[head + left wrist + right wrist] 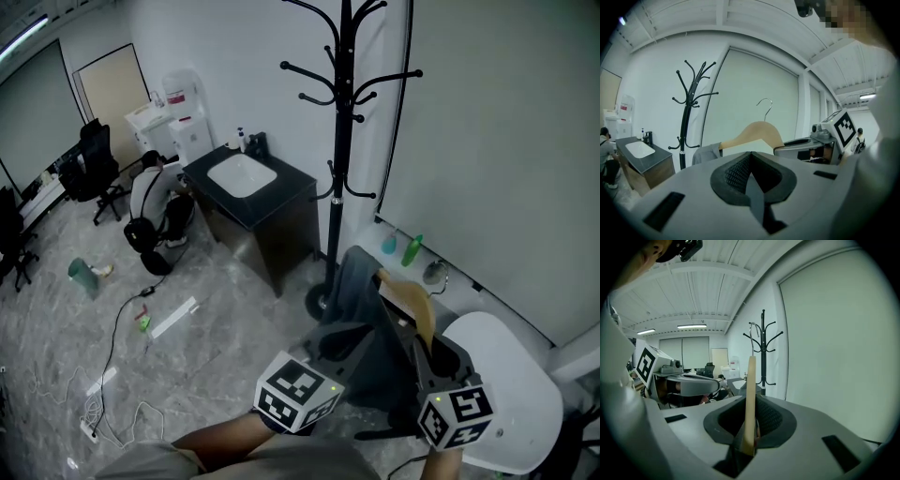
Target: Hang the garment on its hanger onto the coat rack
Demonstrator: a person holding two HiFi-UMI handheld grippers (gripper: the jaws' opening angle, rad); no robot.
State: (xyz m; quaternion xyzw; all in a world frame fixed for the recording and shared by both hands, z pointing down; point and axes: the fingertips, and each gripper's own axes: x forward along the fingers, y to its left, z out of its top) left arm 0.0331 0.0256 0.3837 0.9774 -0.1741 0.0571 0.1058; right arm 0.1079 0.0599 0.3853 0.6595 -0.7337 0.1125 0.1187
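One tall black metal coat rack (343, 141) stands by the wall. One grey cloth garment (358, 281) sits on one curved pale wooden hanger (415, 305), held near the rack's base and not yet on any arm. Of the two grippers, the right gripper (751, 425) pinches the hanger's wood edge-on. The left gripper (749, 174) is pressed together on a thin grey strip, seemingly a garment fold. Risks: the single wire hook (765, 107) may miss a rack arm, or the tilted hanger may shed the garment.

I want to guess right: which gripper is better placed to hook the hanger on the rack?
Probably right. The right gripper clamps the hanger, so it can steer it to the coat rack. The left gripper only pinches the grey garment.
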